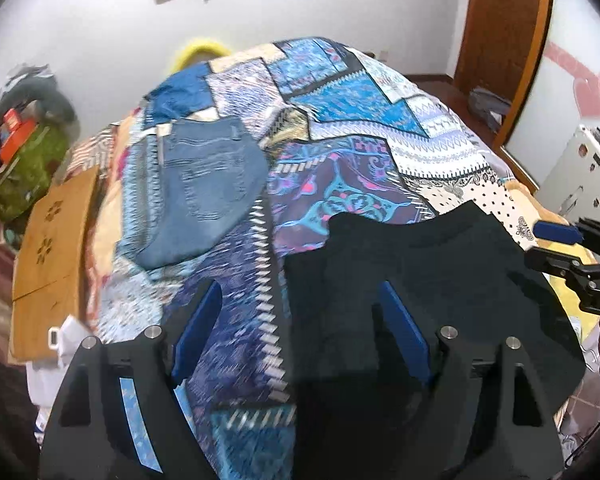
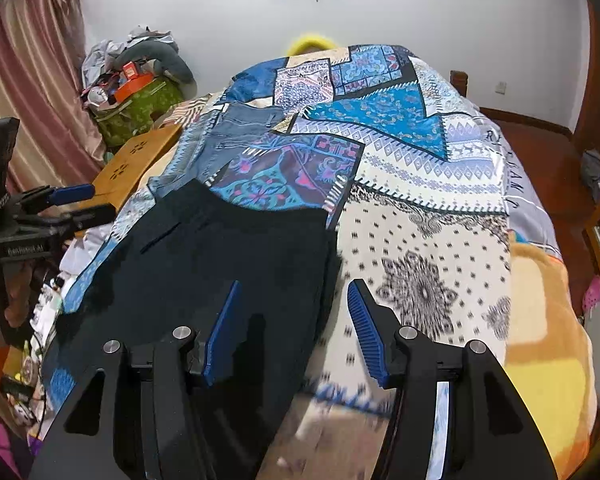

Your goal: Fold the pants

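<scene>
both grippers, left gripper [image 1: 300, 328] and right gripper [image 2: 292, 328], hover with jaws apart and empty above the near end of the black pants [image 1: 420, 264], which lie flat on the patchwork bedspread [image 1: 340, 128], nearer than the folded jeans [image 1: 204, 184]. judging by this, a fold is about to start; next, each must pinch an edge.

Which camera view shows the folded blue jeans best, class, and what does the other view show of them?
The left wrist view: the blue jeans lie large and unobstructed on the patterned quilt, with pocket and seam stitching readable. In the right wrist view the jeans look smaller and flattened, and the dark pants overlap their near end.
</scene>
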A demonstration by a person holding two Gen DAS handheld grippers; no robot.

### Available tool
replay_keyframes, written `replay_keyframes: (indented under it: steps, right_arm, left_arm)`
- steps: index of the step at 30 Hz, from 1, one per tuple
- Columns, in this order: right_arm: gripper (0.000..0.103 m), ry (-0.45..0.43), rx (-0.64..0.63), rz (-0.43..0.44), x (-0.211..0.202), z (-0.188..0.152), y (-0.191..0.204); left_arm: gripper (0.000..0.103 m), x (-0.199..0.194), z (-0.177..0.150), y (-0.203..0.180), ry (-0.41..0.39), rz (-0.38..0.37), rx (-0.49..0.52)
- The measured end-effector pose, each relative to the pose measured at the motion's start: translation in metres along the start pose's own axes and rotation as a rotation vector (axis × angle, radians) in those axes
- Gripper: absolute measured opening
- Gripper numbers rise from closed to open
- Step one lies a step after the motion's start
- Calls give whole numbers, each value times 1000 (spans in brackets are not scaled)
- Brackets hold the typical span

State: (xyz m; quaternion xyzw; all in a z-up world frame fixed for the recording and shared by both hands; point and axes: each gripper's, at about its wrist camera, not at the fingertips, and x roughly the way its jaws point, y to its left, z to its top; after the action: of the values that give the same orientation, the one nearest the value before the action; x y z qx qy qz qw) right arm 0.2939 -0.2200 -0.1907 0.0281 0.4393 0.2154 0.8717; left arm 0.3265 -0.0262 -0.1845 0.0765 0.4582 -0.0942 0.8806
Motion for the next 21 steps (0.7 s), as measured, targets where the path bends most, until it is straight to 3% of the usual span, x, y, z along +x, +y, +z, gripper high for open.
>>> replay_keyframes:
  steps: [2,6,7,9,14,21]
  right_arm:
    - [51,2,-8,13,11,8,-3]
    - [51,19,-20,16,30,17,-10]
    - [48,27,-22,19,34,18,-12]
    - [33,56,-32,27,42,17,-14]
    - [32,71,-39,41,55,11,-18]
    - [32,77,-43,10,43,16,-13]
  left_arm:
    - [80,18,6,-5,20,0,6]
    - [66,40,8,-7,46,-1,-8]
    - [65,44,8,-6,44,-10,-12]
    - [63,46,7,-5,40,-10,-4]
    - [63,51,2,-3,35,15,-2]
    - [63,42,6,0,37,-5,-12]
